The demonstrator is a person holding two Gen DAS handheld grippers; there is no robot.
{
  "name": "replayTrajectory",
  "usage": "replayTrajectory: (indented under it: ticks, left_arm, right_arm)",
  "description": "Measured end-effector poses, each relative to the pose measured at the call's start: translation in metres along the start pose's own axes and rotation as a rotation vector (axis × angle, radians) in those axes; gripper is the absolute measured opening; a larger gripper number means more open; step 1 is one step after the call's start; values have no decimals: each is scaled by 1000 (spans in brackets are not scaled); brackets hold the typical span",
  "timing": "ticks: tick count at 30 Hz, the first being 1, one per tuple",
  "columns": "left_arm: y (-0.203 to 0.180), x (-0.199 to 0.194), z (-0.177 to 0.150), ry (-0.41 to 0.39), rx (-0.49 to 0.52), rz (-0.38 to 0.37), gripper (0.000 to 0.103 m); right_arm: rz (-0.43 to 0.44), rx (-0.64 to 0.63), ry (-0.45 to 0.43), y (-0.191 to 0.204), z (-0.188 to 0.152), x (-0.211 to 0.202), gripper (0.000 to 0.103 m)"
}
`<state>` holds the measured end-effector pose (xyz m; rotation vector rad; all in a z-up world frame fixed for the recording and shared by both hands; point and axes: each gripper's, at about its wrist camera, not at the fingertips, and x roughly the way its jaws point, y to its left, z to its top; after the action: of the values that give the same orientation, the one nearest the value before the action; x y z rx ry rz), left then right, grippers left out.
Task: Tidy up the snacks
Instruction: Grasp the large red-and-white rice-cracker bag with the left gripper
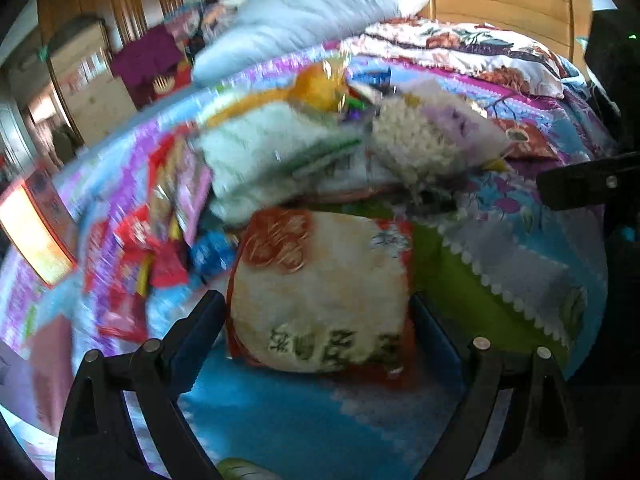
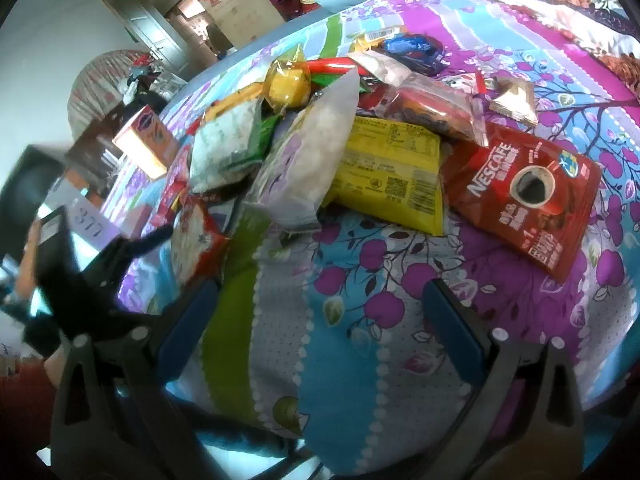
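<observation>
A pile of snack packets lies on a flowered bedspread [image 2: 360, 320]. My left gripper [image 1: 320, 312] holds a red and white rice-cracker bag [image 1: 320, 292] between its blue fingers; the bag also shows in the right wrist view [image 2: 196, 236]. Behind it lie a white and green bag [image 1: 264, 156] and a pale purple bag [image 1: 432, 136]. My right gripper [image 2: 320, 312] is open and empty above the bedspread, in front of a purple bag [image 2: 296, 168], a yellow packet [image 2: 396, 168] and a red Nescafe pouch [image 2: 528, 196].
A small carton [image 2: 146, 140] stands at the left edge of the bed. Pillows [image 1: 304, 12] and a wooden headboard [image 1: 504, 0] lie beyond the pile. Red wrappers [image 1: 132, 260] lie left of the held bag. Bare bedspread lies under the right gripper.
</observation>
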<state>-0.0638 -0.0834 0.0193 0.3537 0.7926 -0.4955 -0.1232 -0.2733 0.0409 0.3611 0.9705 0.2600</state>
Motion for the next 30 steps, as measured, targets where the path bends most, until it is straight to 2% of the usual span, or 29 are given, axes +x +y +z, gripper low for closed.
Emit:
replayTrajectory:
  ticks: [2,3,9,14,20,27,29,30]
  left_arm:
    - [4,-5,-3,-9,-46,-56,81]
    - [5,-8,-3,-12,-58,-51,78]
    - [8,-38,-5,-62,-79,-26,78]
    - [17,-61,-5,-91,-130,-7,78]
    - [28,-69,-6,-106,-177,10,78]
    - [35,-67,-7,-113,-221,9,78]
    - [36,-66,-7,-112,-222,8,78]
    - [37,-65,-7,-111,-225,8,78]
  right_arm:
    - [-8,-16,-21,3,0,-5,103]
    - [-9,-24,-30,5,0,-7,103]
    - [15,-45,-56,13,7,-14,103]
    - [32,-84,-112,29,36,-18,103]
    - [-137,-183,-91,49,60,20,103]
    - [-393,-334,-42,63,46,62,102]
    - [-384,-348,-52,61,43,61,97]
    - [-365,-343,-49,60,44,61,88]
